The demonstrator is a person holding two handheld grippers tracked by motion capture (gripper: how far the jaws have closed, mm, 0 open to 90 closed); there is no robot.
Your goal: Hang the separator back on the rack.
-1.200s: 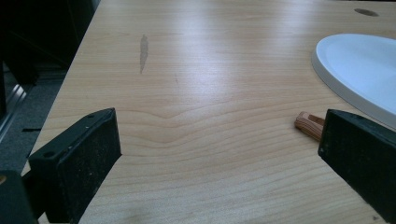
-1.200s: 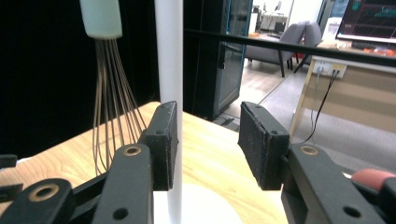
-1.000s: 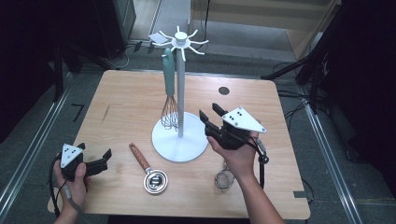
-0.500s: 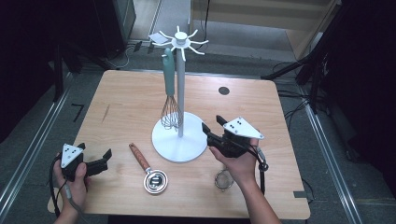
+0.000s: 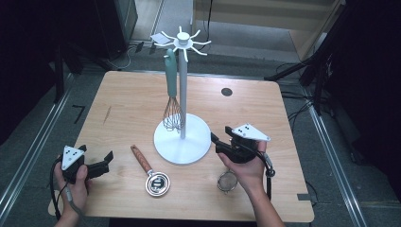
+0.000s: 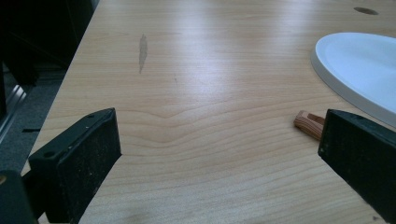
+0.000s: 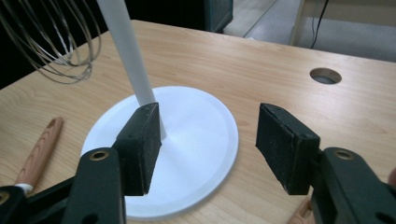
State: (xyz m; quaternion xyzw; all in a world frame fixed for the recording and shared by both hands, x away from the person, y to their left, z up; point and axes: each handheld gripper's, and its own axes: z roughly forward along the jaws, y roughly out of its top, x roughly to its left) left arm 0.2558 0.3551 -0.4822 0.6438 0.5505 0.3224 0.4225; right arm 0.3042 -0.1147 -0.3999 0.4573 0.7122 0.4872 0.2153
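Observation:
A white utensil stand (image 5: 182, 139) rises mid-table, and a teal-handled whisk (image 5: 172, 113) hangs from one of its hooks. In front of its base lies a metal cup with a wooden handle (image 5: 157, 182). A small mesh strainer (image 5: 227, 182) lies partly under the right hand. My right gripper (image 5: 220, 135) hovers open just right of the base, pointing at it; in the right gripper view the gripper (image 7: 210, 140) frames the base (image 7: 196, 130) and the pole (image 7: 126, 46). My left gripper (image 5: 97, 152) stands open and empty at the front left. The handle tip (image 6: 309, 123) lies ahead of it.
A round hole (image 5: 227, 91) is cut in the tabletop at the back right. The table's front edge runs close under both hands. Bare wood (image 6: 187, 84) stretches ahead of the left gripper. Dark floor, rails and cables surround the table.
My right gripper has dropped lower and come back toward the front edge, beside the stand's base. The left gripper has stayed put.

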